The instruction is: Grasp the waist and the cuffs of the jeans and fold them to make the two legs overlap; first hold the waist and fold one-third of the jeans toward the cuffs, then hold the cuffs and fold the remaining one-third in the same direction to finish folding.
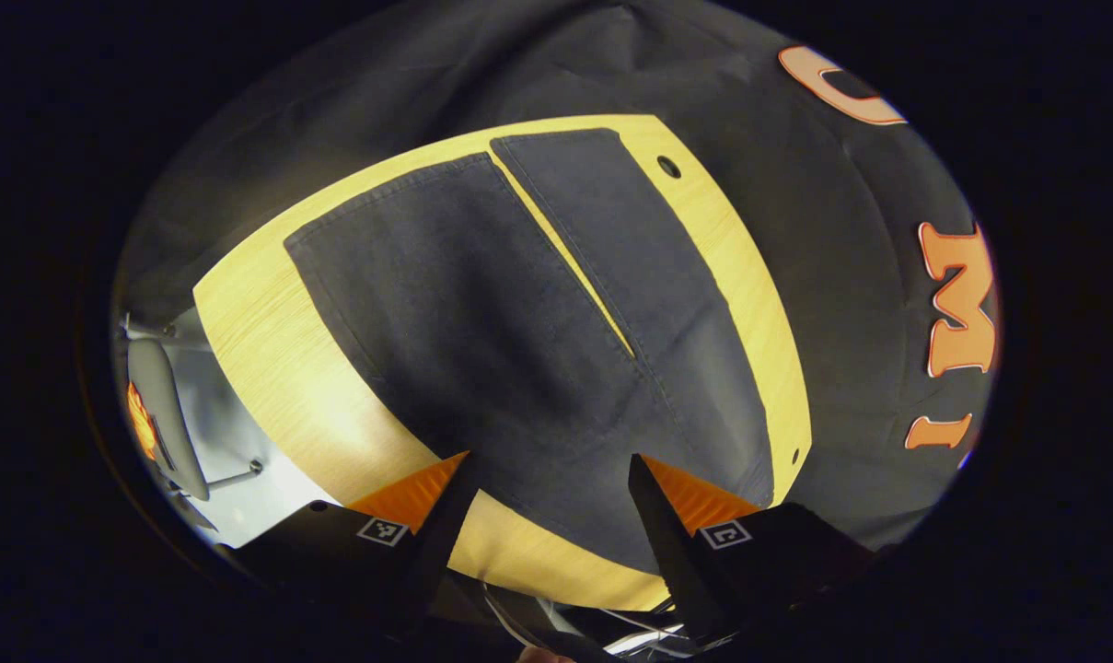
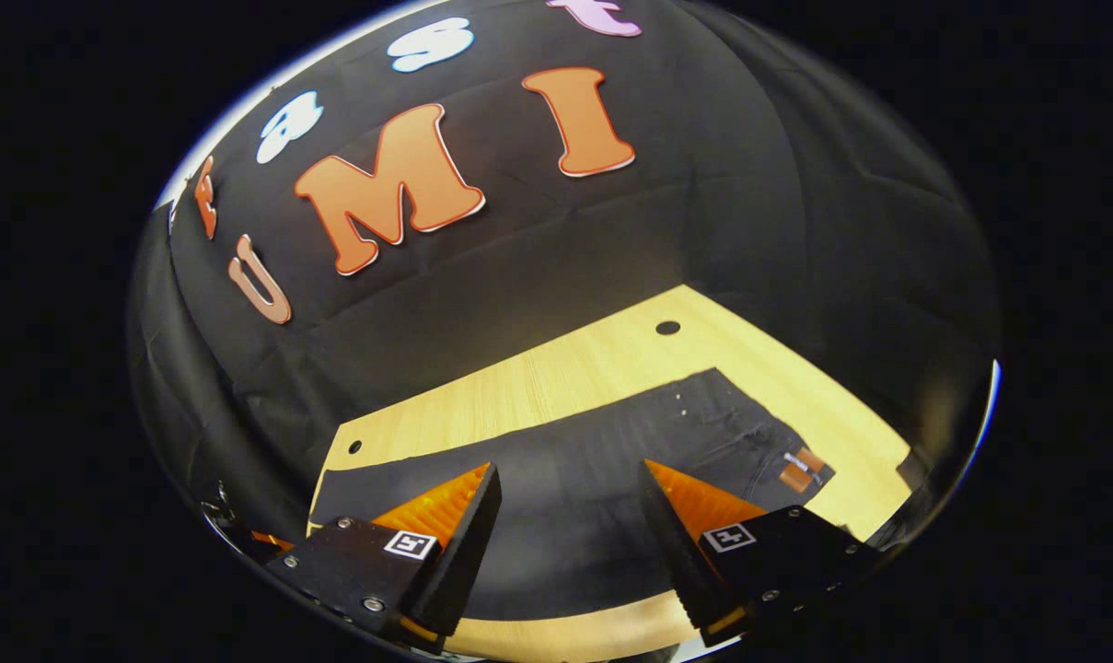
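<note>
Dark jeans [image 1: 482,331] lie flat on a light wooden table [image 1: 271,341], the two legs spread apart with a thin strip of table between them. In the left gripper view the cuffs are at the far end and my left gripper [image 1: 549,479] hovers open above the near part of the jeans, nothing between its fingers. In the right gripper view the jeans [image 2: 574,460] stretch across the table [image 2: 593,368], the waist with a small leather patch [image 2: 800,470] to the right. My right gripper [image 2: 570,493] stands open over the jeans, holding nothing.
Black cloth walls close in behind the table in both views. Small round holes [image 2: 667,328] sit in the table top near its far edge. Beyond the table's left edge in the left gripper view is a pale floor with a chair [image 1: 165,414].
</note>
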### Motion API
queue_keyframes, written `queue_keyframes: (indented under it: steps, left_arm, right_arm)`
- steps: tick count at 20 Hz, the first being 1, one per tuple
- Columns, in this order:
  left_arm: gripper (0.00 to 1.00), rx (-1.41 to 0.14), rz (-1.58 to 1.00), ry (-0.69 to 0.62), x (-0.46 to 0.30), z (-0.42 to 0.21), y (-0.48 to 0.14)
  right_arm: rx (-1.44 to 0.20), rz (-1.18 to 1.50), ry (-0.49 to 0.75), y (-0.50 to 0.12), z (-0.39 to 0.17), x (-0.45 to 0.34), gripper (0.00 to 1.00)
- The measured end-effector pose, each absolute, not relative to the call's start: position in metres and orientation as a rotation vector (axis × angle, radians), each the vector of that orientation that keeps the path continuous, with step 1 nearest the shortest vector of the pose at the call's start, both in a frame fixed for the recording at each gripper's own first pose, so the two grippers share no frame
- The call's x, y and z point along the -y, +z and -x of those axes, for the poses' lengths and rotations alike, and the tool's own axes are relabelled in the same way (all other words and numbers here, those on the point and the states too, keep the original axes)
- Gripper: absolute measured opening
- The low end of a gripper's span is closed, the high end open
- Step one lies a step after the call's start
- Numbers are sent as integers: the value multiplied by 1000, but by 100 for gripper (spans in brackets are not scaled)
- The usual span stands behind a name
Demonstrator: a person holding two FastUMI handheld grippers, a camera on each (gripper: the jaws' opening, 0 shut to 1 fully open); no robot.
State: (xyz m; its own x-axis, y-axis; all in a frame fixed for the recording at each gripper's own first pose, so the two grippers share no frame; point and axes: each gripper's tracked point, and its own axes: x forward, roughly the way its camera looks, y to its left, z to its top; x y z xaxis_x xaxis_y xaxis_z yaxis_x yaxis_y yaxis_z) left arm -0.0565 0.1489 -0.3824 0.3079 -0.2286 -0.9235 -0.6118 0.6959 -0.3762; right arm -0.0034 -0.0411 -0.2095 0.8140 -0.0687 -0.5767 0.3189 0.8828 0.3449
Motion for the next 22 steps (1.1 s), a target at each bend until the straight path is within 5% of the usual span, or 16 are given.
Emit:
queue_keyframes:
  steps: [22]
  left_arm:
    - [95, -1365, 843, 695, -263, 79, -432]
  right_arm:
    - [-1057, -972, -662, -420, 76, 167, 84]
